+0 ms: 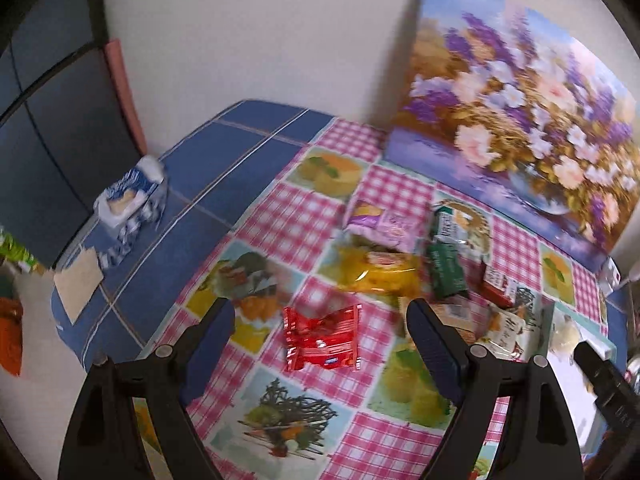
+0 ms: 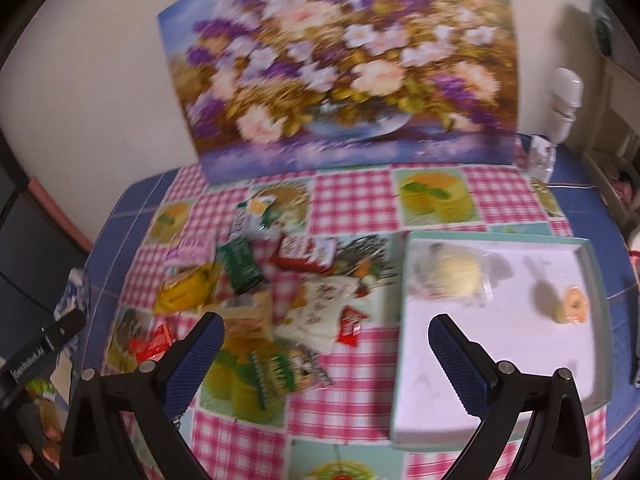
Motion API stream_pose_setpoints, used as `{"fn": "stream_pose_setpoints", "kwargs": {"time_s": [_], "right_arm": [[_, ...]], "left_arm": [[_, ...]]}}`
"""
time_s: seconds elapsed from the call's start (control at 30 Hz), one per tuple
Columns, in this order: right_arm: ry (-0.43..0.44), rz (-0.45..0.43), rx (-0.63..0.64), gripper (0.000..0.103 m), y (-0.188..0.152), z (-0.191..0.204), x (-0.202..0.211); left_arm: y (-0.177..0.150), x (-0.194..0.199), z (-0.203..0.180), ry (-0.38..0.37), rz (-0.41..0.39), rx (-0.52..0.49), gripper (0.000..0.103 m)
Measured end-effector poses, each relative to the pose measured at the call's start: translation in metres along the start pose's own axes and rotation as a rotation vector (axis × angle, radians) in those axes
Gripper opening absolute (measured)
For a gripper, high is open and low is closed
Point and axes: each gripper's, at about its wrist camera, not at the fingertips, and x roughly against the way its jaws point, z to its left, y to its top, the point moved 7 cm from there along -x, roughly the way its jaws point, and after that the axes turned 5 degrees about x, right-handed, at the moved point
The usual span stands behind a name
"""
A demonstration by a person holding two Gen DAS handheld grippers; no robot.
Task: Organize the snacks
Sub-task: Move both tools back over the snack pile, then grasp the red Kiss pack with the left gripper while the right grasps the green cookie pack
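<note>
Two grippers are in your hands, both angled down over the table, and neither holds anything. Your left gripper has its fingers well apart, with a red snack packet lying flat on the checked tablecloth between and below the tips, untouched. Your right gripper is likewise spread wide; its left finger hangs over the loose snack pile and its right finger over the white tray.

Snack pile, left wrist view: a yellow packet just beyond the red one, a purple-and-pink packet behind it, a dark green packet to their right. More wrappers lie crowded further right; blur hides their detail.

Tray, right wrist view: sits right of the pile on the cloth. It holds a pale round snack in clear wrap near its far left corner and a small orange-and-pink sweet towards its right edge, the two well apart.

A flower painting leans against the wall behind the cloth. A tissue pack rests on the blue cloth at far left.
</note>
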Motion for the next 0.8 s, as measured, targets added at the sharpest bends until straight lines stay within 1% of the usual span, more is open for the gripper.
{"fn": "stream_pose_setpoints", "kwargs": {"time_s": [0.1, 0.17, 0.37, 0.43, 0.5, 0.6, 0.8], "right_arm": [[0.012, 0.031, 0.027, 0.103, -0.005, 0.015, -0.012], [0.016, 0.055, 0.042, 0.103, -0.01, 0.023, -0.022], [-0.001, 0.185, 0.053, 0.103, -0.034, 0.025, -0.067], [-0.008, 0.227, 0.051, 0.103, -0.043, 0.024, -0.08], [-0.01, 0.26, 0.054, 0.103, -0.051, 0.024, -0.092], [-0.023, 0.298, 0.059, 0.103, -0.061, 0.023, -0.105], [-0.049, 0.343, 0.091, 0.103, -0.075, 0.024, -0.123]], "left_arm": [[-0.001, -0.011, 0.009, 0.002, 0.033, 0.019, 0.088], [-0.004, -0.022, 0.013, 0.005, 0.068, 0.023, 0.088], [-0.022, -0.068, 0.016, 0.023, 0.207, 0.035, 0.088], [-0.031, -0.084, 0.014, 0.012, 0.266, 0.042, 0.088], [-0.037, -0.097, 0.011, 0.005, 0.302, 0.049, 0.088], [-0.044, -0.111, 0.008, -0.001, 0.345, 0.052, 0.088], [-0.054, -0.131, 0.009, 0.016, 0.394, 0.064, 0.088]]}}
